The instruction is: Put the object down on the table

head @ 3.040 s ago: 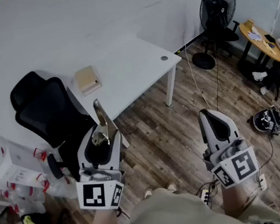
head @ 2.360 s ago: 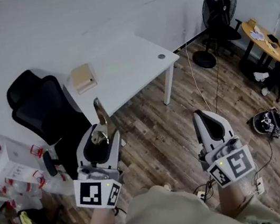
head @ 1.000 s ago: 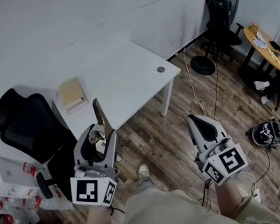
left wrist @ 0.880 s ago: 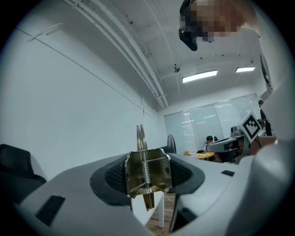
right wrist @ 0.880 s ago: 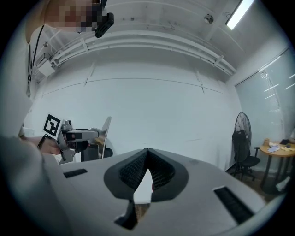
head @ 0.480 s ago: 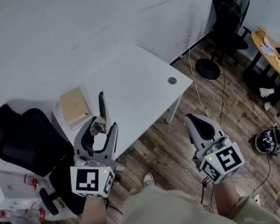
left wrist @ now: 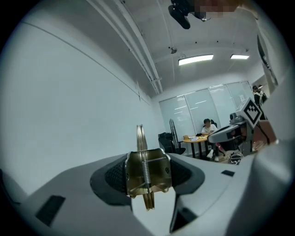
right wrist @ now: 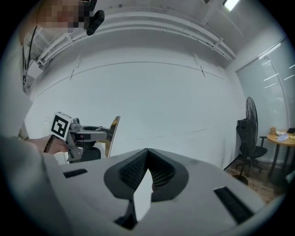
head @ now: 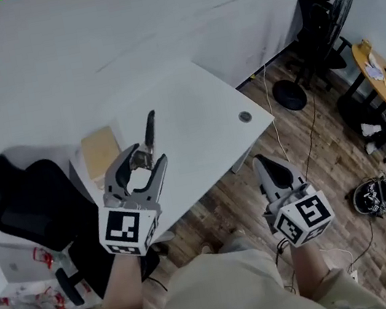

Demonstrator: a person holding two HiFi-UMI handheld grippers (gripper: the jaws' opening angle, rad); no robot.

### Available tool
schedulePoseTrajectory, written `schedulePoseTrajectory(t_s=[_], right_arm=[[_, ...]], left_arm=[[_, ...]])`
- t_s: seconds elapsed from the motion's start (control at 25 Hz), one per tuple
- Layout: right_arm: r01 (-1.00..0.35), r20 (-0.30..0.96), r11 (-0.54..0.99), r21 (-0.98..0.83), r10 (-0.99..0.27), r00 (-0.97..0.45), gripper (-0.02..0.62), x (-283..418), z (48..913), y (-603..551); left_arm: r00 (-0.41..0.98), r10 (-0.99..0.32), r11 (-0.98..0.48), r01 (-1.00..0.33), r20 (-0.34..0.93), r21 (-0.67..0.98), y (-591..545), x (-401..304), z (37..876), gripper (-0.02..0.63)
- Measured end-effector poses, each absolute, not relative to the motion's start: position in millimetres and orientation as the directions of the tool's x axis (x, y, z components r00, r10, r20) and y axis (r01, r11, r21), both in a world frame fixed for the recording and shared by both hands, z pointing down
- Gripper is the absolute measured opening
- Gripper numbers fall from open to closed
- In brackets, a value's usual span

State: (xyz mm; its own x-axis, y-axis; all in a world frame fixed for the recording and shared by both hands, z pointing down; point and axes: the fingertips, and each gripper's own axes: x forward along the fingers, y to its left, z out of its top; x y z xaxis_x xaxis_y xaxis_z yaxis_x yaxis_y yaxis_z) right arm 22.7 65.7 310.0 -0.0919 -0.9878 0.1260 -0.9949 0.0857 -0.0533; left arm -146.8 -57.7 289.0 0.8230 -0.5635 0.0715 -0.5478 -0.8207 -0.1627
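1. Brass spring clip (left wrist: 147, 169): pinched in the left gripper (head: 146, 158), one pad on each flat side. Its thin blade points up and away from me.
2. In the head view the clip hangs in the air over the near left part of the white table (head: 193, 113), not touching it.
3. Right gripper (head: 273, 171): jaws pressed together, nothing between them. It is low at my side, over the wood floor and off the table.
4. Step in hand, as I judge it: the carry is done and the set-down has not begun.
5. Next move calls for lowering the clip onto bare tabletop, then spreading the jaws once it rests. It is narrow and may tip on release.
6. Containers: only a tan box-like block (head: 100, 150) at the table's left corner, just beside the left gripper. It is closed, so I cannot tell its contents, or whether it is a box at all. I'd keep clear of it.
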Motion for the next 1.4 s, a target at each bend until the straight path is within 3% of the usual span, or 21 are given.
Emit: schedulePoseTrajectory(t_s=[0.8,1.4], right_arm=[[-0.975,0.179,0.196,-0.106,-0.96,-0.213,0.021,135,345,-62],[-0.914,0.228,0.381,-0.141,-0.886,-0.405,0.021,240,363,-192]], left_arm=[[0.782,-0.598,-0.795,-0.55,0.177,-0.256,-168,-16,326,0.236],[0.627,-0.688,-0.726,-0.591,0.365,-0.353,-285,86,372,0.236]])
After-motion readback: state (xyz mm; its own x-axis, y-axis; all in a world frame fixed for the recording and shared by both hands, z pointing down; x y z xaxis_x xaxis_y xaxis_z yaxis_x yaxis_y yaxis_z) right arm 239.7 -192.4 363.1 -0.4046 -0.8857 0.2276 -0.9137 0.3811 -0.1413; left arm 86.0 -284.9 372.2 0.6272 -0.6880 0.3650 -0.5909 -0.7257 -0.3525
